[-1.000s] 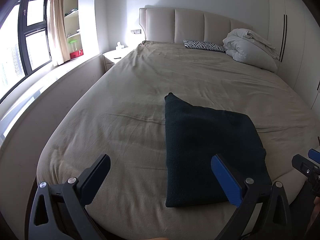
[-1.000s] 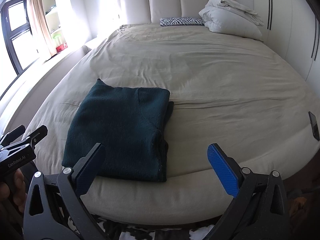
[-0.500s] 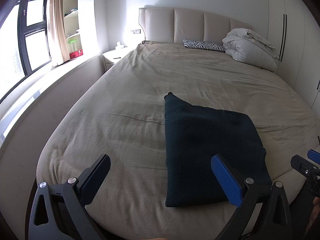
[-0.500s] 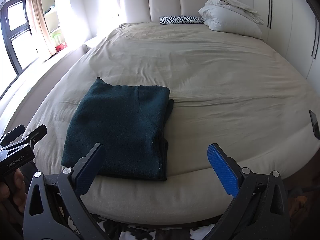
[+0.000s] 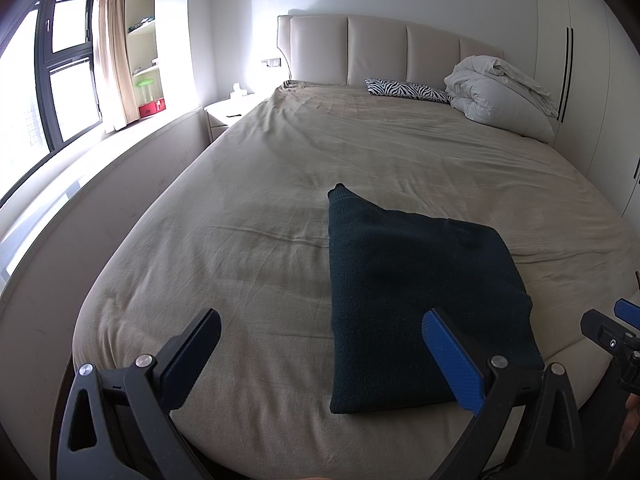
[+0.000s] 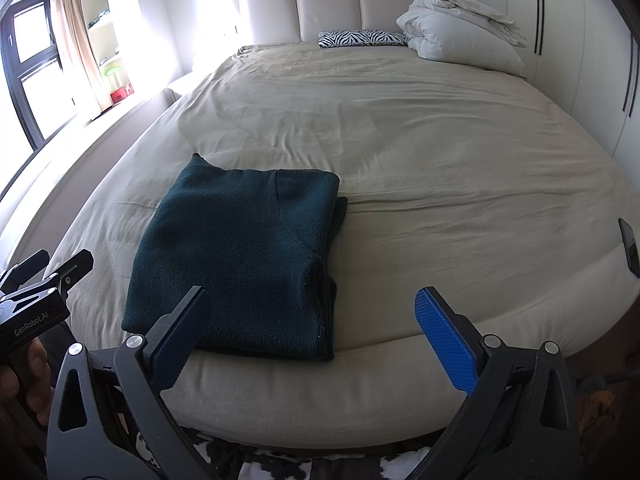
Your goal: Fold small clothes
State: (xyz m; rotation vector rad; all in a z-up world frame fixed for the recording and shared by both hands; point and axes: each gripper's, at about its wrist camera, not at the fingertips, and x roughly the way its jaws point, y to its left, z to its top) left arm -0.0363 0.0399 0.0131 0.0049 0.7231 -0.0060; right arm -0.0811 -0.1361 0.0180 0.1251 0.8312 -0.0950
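A dark green knitted garment (image 5: 416, 304) (image 6: 244, 256) lies folded into a flat rectangle near the foot edge of the bed (image 5: 260, 208) (image 6: 440, 152). My left gripper (image 5: 324, 356) hovers open just short of the bed's edge, with the garment's near left corner ahead of its right finger. My right gripper (image 6: 312, 328) is also open and empty, held back from the edge with the garment's near right corner between its fingers' lines. Each gripper shows at the edge of the other's view.
The bed wears a beige sheet. A zebra-print pillow (image 6: 360, 38) and a bundled white duvet (image 6: 460, 32) sit by the headboard. A dark phone (image 6: 629, 244) lies at the bed's right edge. A nightstand (image 5: 228, 114) and window ledge run along the left.
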